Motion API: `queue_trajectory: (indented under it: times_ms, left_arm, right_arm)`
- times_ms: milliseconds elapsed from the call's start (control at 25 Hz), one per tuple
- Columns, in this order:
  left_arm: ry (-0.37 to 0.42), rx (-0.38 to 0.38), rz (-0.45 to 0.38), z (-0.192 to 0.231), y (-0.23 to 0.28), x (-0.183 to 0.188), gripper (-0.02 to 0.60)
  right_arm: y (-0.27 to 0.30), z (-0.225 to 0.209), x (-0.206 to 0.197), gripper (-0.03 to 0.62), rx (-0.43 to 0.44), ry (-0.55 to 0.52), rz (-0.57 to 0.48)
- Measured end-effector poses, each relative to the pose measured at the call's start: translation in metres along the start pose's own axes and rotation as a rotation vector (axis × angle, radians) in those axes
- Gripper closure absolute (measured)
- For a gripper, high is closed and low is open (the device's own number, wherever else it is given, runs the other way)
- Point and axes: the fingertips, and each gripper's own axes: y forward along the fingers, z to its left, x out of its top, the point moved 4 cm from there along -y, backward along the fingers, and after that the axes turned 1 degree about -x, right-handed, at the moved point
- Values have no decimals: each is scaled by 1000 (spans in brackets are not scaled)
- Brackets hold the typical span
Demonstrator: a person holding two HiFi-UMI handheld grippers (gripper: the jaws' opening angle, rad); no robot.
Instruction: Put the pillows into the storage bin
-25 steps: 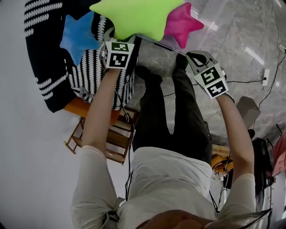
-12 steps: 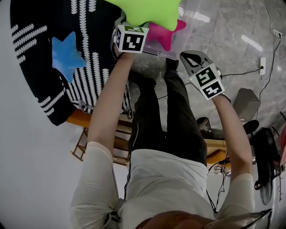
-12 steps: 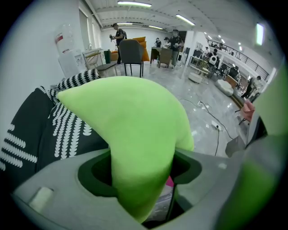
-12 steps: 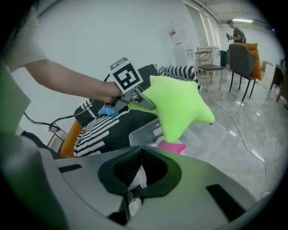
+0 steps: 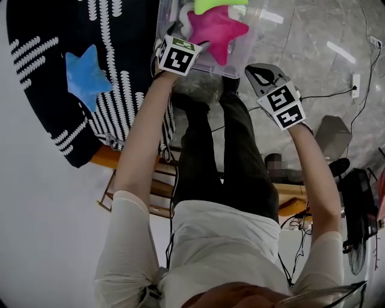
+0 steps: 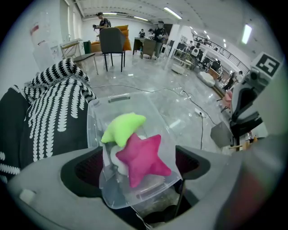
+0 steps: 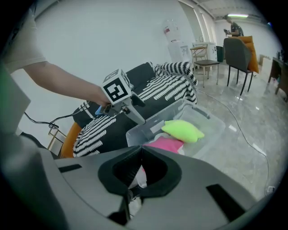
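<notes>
In bin (image 5: 240,67): green pillow (image 6: 121,128) landed | left fingers (image 6: 84,174) just spread, empty | right fingers (image 7: 167,174) closed

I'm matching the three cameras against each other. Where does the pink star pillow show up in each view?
Head view: pink star pillow at top centre, inside the clear storage bin.
Left gripper view: lower centre, lying in the bin.
Right gripper view: near the centre, only its upper part showing.
Shared landmark: the green star pillow, right beside the pink one in every view.
</notes>
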Motion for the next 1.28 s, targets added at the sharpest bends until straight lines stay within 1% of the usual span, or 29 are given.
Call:
queue_trajectory:
  times_ms: [160,240,360,520,600,720,840,1000,1160,1280]
  left_arm:
    - [22,-13,-18,-2,-5,-26,104]
    - [20,-9,-28,0,-8,-37,104]
    - [-13,-11,-44,3,-13,-51,104]
    - [-44,-20,-77,9,-31,-74,104]
    - [-61,-6,-86,14,-42,-87,104]
    - [-107,26,-103,25,-61,-109,104]
    - [-143,39,-113,40,-83,-142,104]
    - [-165,45,-76,63,-101,-195,104]
    - [-203,65,-82,89,-125,-240,104]
    - [-202,93,-84,107,-145,-271,104]
  right_arm:
    - [16,12,-1,589,32,-4,17]
    - [24,18,0,589,50,-10,25]
    - [37,28,6,589,73,-26,42]
    - [55,48,23,589,117,-77,64]
    - [63,60,31,589,139,-104,69]
    - [72,79,42,589,156,-132,79]
    - [85,105,51,589,161,-152,96]
    - [108,140,70,589,178,-206,114]
    - [136,183,89,589,188,-228,119]
    - [159,221,103,589,196,-241,113]
